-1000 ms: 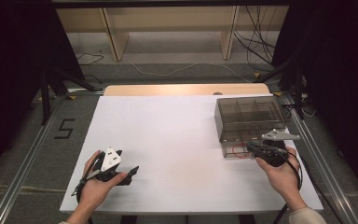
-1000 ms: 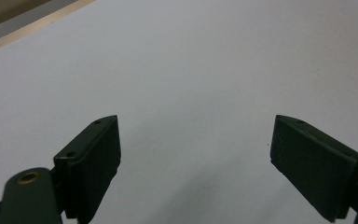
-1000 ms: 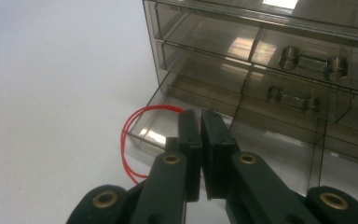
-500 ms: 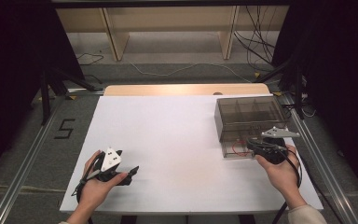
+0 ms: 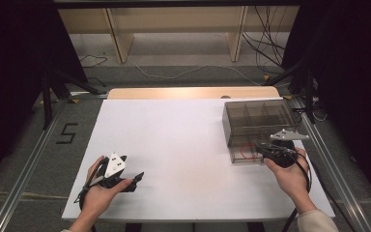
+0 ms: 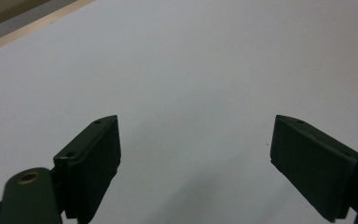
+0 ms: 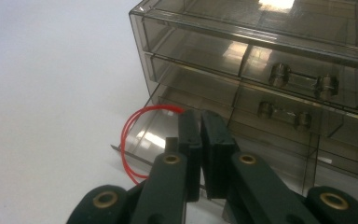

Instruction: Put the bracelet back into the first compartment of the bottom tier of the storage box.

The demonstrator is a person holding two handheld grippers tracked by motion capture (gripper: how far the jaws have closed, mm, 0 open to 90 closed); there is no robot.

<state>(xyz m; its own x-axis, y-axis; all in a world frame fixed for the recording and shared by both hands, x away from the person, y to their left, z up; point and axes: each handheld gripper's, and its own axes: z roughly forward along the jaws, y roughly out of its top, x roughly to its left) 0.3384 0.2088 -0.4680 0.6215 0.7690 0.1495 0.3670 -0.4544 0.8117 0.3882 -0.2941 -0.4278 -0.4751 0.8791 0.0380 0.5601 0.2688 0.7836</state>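
Note:
A smoky see-through drawer cabinet [image 5: 256, 118] [image 7: 261, 51] stands at the table's right. Its bottom drawer [image 5: 245, 158] [image 7: 158, 130] is pulled out, and a red wire loop [image 5: 244, 152] [image 7: 126, 140] lies in it. My right gripper [image 5: 259, 144] [image 7: 200, 114] is shut, its tips at the open drawer beside the wire. The wire runs behind the jaw tips, and I cannot tell whether it is pinched. My left gripper [image 5: 137, 178] [image 6: 196, 154] rests in a hand near the front left of the white table [image 5: 174, 140], open, with nothing between its jaws.
Two upper drawers [image 7: 303, 84] with clear handles are closed. A wooden strip [image 5: 188, 93] edges the table's far side. Metal rails [image 5: 24, 164] run along both sides, and cables [image 5: 270, 53] lie on the floor behind.

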